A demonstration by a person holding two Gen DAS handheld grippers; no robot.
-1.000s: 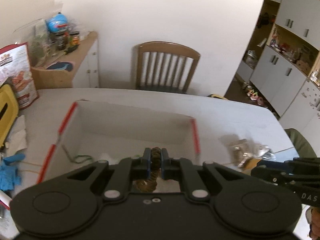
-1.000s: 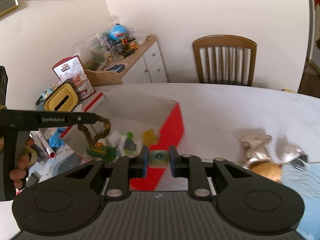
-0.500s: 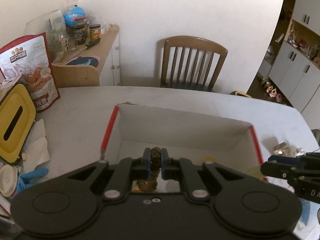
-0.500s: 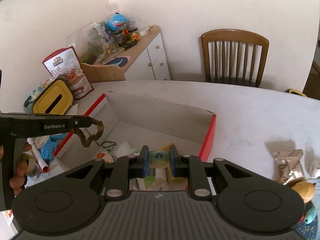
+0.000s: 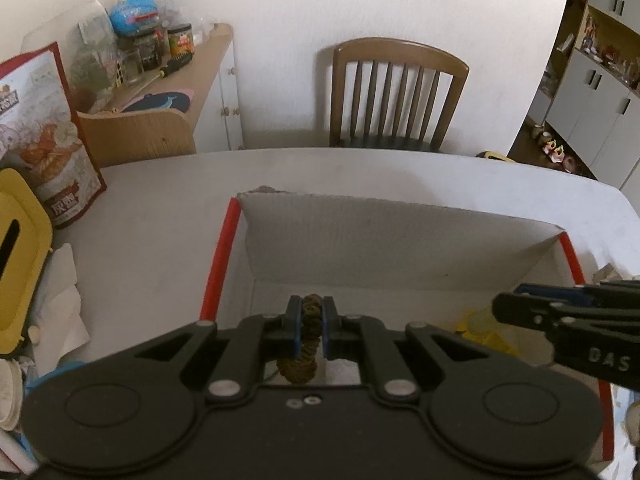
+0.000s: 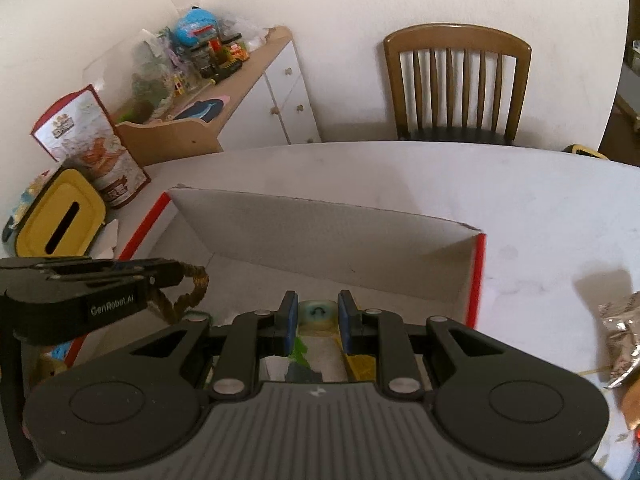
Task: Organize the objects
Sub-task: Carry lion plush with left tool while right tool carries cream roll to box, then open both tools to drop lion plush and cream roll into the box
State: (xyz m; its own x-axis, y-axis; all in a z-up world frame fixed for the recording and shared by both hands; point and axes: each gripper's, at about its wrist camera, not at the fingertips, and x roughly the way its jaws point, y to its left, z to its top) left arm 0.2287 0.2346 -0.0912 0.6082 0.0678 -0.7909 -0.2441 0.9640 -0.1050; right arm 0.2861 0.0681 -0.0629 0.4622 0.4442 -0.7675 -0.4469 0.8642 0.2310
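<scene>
The white surface [image 6: 420,176] fills both views, with a wooden slat-back chair [image 6: 456,84] pushed up to its far edge and a low cabinet [image 6: 256,80] crowded with jars and toys standing against the wall to the left. On the surface lies an open cardboard box [image 5: 400,236] — white inside, red along its side rims — and both grippers hang above its near half. To its left stand a red-and-white snack bag [image 6: 88,144] and, just beside it, a yellow tissue holder [image 6: 60,216] with a dark slot. A crumpled foil wrapper [image 6: 620,336] lies on the surface just right of the box.

The left gripper [image 5: 311,330] is clamped on a brown beaded bracelet [image 5: 309,340]; its loop hangs below the blue pads over the box's left side, clear of the floor in the right wrist view. The right gripper [image 6: 318,326] has its jaws parted — a small pale-green block [image 6: 318,314] printed with a dark arc sits between the pads with a gap on either side, and whether it rests on the box floor cannot be told. Below it in the box lie a yellow packet [image 6: 360,364] and a green scrap [image 6: 300,350].
</scene>
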